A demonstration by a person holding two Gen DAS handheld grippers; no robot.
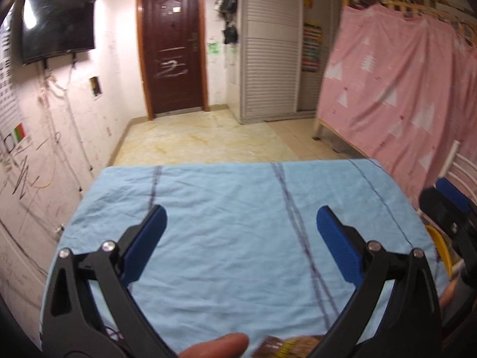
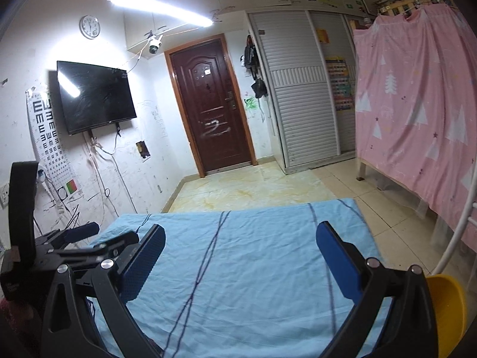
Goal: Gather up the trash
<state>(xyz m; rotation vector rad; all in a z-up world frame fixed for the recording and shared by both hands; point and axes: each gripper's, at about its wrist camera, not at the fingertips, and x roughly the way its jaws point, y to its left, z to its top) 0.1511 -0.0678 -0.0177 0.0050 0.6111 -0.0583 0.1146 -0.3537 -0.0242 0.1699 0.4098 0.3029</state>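
A table covered with a light blue cloth [image 1: 226, 232] fills the lower half of both views [image 2: 253, 253]. My left gripper [image 1: 240, 223] is open and empty above the cloth. A brown and yellow wrapper [image 1: 286, 346] lies on the cloth at the bottom edge of the left wrist view, beside a fingertip [image 1: 217, 346]. My right gripper [image 2: 240, 241] is open and empty above the cloth. The left gripper [image 2: 71, 241] also shows at the left of the right wrist view. The right gripper shows at the right edge of the left wrist view [image 1: 450, 208].
A yellow bin [image 2: 447, 310] stands at the table's right side, also in the left wrist view [image 1: 439, 247]. A white chair [image 2: 459, 238] and a pink curtain [image 2: 417, 104] are on the right. A TV [image 2: 95, 98] and a brown door [image 2: 213, 104] are on the walls beyond the tiled floor.
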